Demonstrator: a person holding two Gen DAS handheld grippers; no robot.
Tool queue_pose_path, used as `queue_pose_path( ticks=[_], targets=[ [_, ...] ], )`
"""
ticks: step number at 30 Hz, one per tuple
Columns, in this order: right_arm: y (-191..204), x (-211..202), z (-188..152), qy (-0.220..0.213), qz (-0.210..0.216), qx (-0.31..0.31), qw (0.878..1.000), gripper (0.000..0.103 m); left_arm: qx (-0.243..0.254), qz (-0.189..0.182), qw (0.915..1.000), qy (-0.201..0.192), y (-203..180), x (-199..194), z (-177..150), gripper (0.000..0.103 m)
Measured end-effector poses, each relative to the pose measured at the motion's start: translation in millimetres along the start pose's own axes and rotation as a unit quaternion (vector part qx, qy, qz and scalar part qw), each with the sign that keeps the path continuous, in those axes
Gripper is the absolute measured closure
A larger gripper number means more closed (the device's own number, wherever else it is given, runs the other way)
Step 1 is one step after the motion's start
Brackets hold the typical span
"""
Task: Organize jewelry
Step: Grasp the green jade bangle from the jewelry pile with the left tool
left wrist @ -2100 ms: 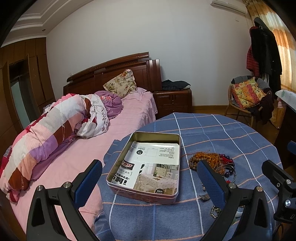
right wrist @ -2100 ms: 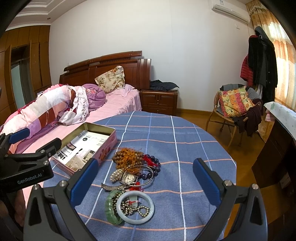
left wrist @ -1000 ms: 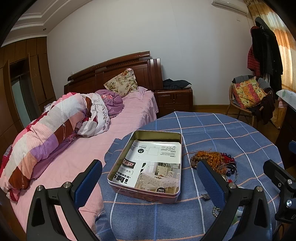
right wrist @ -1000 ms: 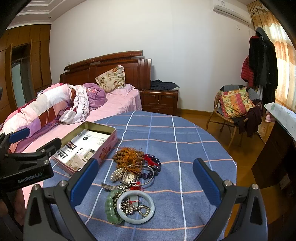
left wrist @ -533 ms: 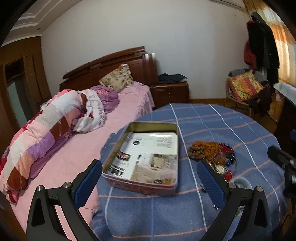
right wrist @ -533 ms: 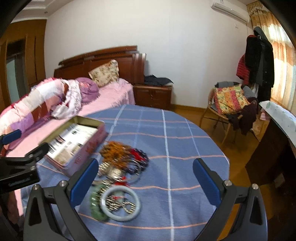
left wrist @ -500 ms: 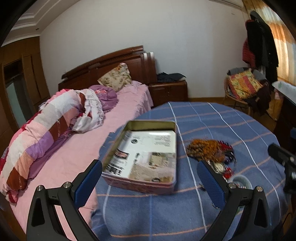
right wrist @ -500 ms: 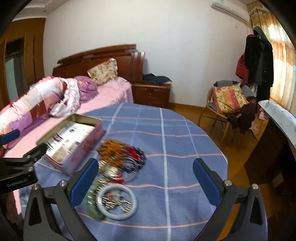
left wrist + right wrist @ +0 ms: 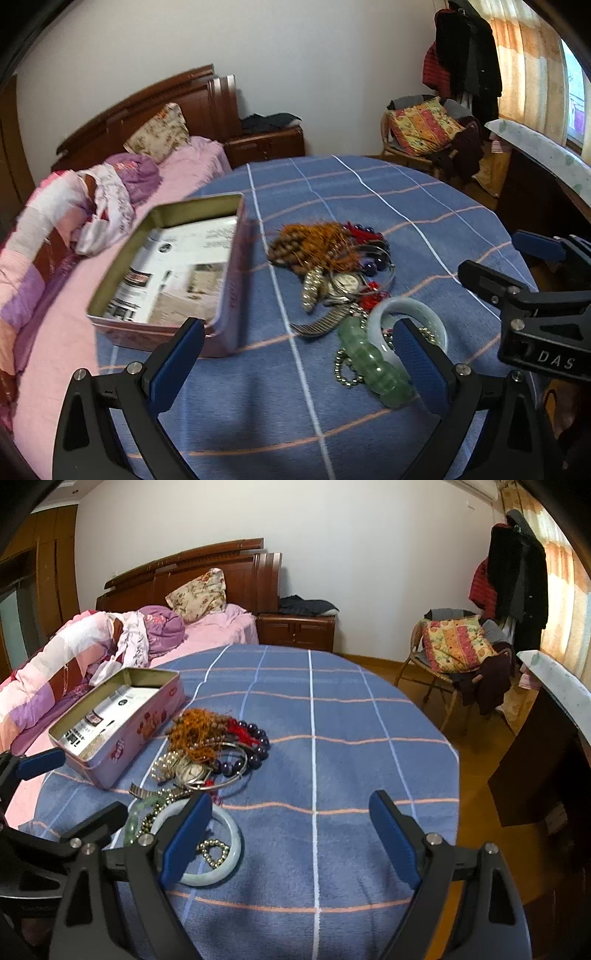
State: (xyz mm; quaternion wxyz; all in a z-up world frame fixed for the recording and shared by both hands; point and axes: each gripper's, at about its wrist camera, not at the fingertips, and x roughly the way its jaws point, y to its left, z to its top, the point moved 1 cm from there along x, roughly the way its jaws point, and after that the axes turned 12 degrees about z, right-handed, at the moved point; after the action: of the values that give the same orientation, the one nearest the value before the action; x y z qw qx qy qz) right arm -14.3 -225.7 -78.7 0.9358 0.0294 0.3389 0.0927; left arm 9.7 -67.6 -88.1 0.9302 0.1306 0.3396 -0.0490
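A heap of jewelry (image 9: 332,258) (image 9: 214,746) lies on the blue checked tablecloth: brown beads with orange tassels, dark purple beads, a watch (image 9: 345,282), a pale jade bangle (image 9: 406,314) (image 9: 221,849) and a green bead bracelet (image 9: 373,362). An open pink tin (image 9: 166,273) (image 9: 114,720) lined with printed paper stands left of the heap. My left gripper (image 9: 295,354) hangs above the cloth in front of the heap, its jaws wide and closing, nothing between them. My right gripper (image 9: 291,838) is wide too and closing, empty, its left finger over the bangle.
The round table (image 9: 351,738) drops off at its right and near edges. A bed with a pink quilt (image 9: 55,657) lies close on the left. A chair with a patterned cushion (image 9: 458,642) and a dark cabinet (image 9: 546,757) stand to the right.
Both grippers have sunk and tipped down toward the table. The left view has swung right from the tin to the jewelry heap. Both pairs of fingers have drawn slightly closer together.
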Motion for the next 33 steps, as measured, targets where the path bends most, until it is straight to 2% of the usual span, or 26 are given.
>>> queue_pose_path(
  ticks=[1, 3, 4, 6, 7, 8, 10, 11, 18, 20, 24, 30, 33],
  targets=[
    [-0.9, 0.5, -0.8, 0.001, 0.002, 0.001, 1.000, 0.014, 0.000, -0.008, 0.9999, 0.005, -2.1, 2.0, -2.1, 0.012],
    [-3.2, 3.3, -1.5, 0.000, 0.004, 0.005, 1.000, 0.014, 0.002, -0.030, 0.9992, 0.024, -5.8, 8.5, -5.4, 0.033],
    [-4.2, 3.0, -1.6, 0.000, 0.004, 0.006, 1.000, 0.014, 0.006, -0.042, 0.9985, 0.033, -9.1, 11.8, -6.7, 0.037],
    [-7.0, 2.1, -2.1, -0.001, 0.005, 0.009, 1.000, 0.014, 0.011, -0.063, 0.9971, 0.042, -14.7, 13.5, -8.8, 0.060],
    [-7.0, 3.3, -1.8, -0.001, 0.006, 0.010, 1.000, 0.014, 0.013, -0.078, 0.9961, 0.039, -16.7, 11.8, -9.3, 0.066],
    [-7.6, 3.7, -1.8, -0.001, 0.005, 0.010, 1.000, 0.014, 0.015, -0.090, 0.9950, 0.038, -18.9, 10.1, -9.8, 0.082],
    [-7.7, 4.0, -2.6, 0.000, 0.006, 0.010, 1.000, 0.014, 0.020, -0.095, 0.9946, 0.036, -21.6, 8.6, -11.6, 0.088],
    [-7.1, 5.7, -2.4, 0.000, 0.007, 0.010, 1.000, 0.014, 0.020, -0.097, 0.9946, 0.033, -21.0, 7.4, -11.9, 0.095],
    [2.2, 11.9, -5.7, 0.008, 0.012, -0.002, 1.000, 0.015, 0.014, -0.062, 0.9975, -0.031, 1.2, -15.3, 6.4, 0.097],
    [5.8, 15.3, -7.0, 0.015, 0.017, -0.008, 1.000, 0.020, 0.013, -0.050, 0.9977, -0.045, 8.2, -17.9, 12.3, 0.097],
    [11.0, 21.4, -9.6, 0.033, 0.028, -0.015, 0.999, 0.035, 0.001, -0.053, 0.9964, -0.066, 21.3, -24.7, 25.2, 0.097],
    [17.6, 24.3, -12.0, 0.037, 0.043, -0.023, 0.998, 0.035, -0.014, -0.059, 0.9954, -0.075, 33.4, -28.4, 35.5, 0.097],
    [17.3, 27.1, -12.5, 0.040, 0.052, -0.014, 0.998, 0.035, -0.007, -0.055, 0.9943, -0.091, 32.3, -35.7, 39.1, 0.097]
  ],
)
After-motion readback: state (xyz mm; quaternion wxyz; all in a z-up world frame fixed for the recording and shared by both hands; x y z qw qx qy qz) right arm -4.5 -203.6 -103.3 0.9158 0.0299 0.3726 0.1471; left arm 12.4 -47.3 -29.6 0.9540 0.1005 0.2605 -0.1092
